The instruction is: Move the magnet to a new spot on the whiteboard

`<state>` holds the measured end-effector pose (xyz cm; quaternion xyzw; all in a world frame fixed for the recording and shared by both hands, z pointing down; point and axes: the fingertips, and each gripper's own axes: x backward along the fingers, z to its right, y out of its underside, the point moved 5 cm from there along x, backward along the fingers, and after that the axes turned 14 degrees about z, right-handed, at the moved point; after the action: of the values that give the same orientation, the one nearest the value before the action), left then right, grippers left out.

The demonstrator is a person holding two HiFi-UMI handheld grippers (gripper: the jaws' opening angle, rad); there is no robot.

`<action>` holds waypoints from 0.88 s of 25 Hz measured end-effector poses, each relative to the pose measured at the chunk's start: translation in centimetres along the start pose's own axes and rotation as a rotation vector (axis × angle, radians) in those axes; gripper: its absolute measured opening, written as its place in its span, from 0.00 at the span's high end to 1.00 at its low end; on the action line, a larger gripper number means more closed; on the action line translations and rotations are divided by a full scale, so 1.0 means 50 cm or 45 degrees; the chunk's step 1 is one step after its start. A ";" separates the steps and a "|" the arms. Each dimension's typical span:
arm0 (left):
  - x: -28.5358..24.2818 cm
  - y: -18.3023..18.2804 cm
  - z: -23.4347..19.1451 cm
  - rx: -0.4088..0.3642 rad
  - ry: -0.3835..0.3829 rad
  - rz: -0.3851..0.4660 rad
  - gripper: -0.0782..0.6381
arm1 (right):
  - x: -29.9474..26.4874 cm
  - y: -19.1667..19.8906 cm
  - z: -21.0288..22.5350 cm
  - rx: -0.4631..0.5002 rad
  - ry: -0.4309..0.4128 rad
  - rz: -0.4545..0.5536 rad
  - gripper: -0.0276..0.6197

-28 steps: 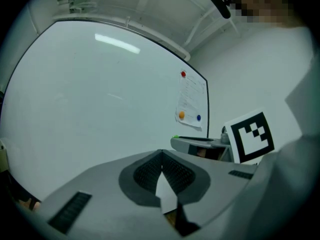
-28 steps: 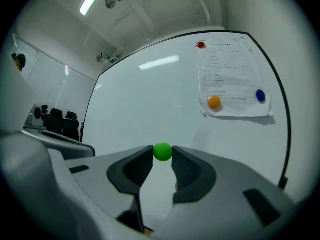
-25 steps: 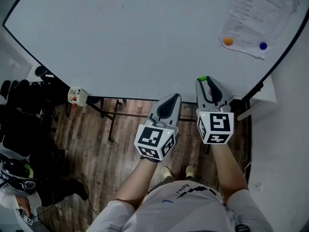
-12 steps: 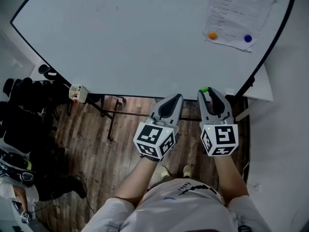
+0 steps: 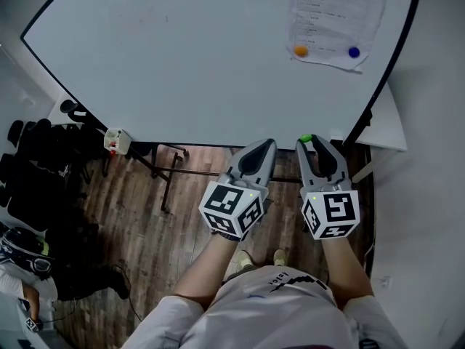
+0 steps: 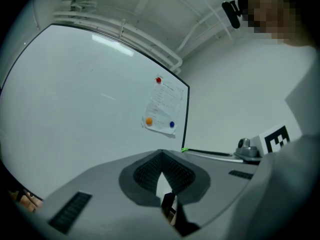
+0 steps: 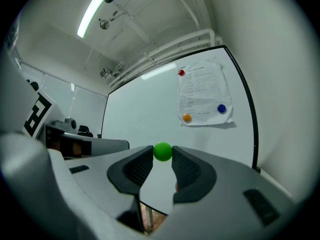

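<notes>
A small green magnet (image 7: 162,151) is pinched at the tips of my right gripper (image 5: 308,141), which is shut on it and held off the whiteboard (image 5: 189,57), just below its lower edge; the green magnet (image 5: 306,138) shows at the jaw tips in the head view too. My left gripper (image 5: 259,149) sits beside it to the left, jaws shut with nothing between them (image 6: 161,154). A paper sheet (image 7: 202,94) hangs at the board's upper right, pinned by a red magnet (image 7: 181,73), an orange magnet (image 5: 301,51) and a blue magnet (image 5: 354,51).
The whiteboard's black frame (image 5: 378,78) runs down the right side next to a white wall (image 5: 429,158). A stand with dark legs (image 5: 163,169) is under the board on a wooden floor. Black chairs (image 5: 33,166) and a person (image 5: 22,267) are at the left.
The view has shifted so the paper and board sit further left and higher. Both grippers have drawn slightly down and away from the board, the right one still holding the green magnet.
</notes>
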<state>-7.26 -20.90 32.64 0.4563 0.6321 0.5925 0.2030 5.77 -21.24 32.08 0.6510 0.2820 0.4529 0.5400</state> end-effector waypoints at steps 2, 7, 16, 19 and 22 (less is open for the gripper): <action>-0.002 0.001 0.010 -0.013 0.004 -0.013 0.88 | 0.006 -0.002 0.003 -0.004 -0.004 0.001 0.77; -0.007 0.006 0.020 -0.015 -0.014 -0.024 0.88 | 0.015 -0.001 0.013 -0.016 -0.009 0.001 0.77; -0.019 0.009 0.026 -0.015 -0.019 -0.008 0.88 | 0.014 0.002 0.022 -0.016 -0.011 0.002 0.77; -0.026 0.012 0.027 -0.014 -0.016 -0.002 0.88 | 0.012 0.006 0.027 -0.018 -0.009 -0.001 0.77; -0.034 0.014 0.028 -0.018 -0.010 0.000 0.88 | 0.009 0.009 0.032 -0.018 -0.007 -0.007 0.77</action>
<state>-5.05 -21.56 32.53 0.4571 0.6270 0.5954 0.2086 7.35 -21.70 32.63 0.6476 0.2789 0.4517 0.5466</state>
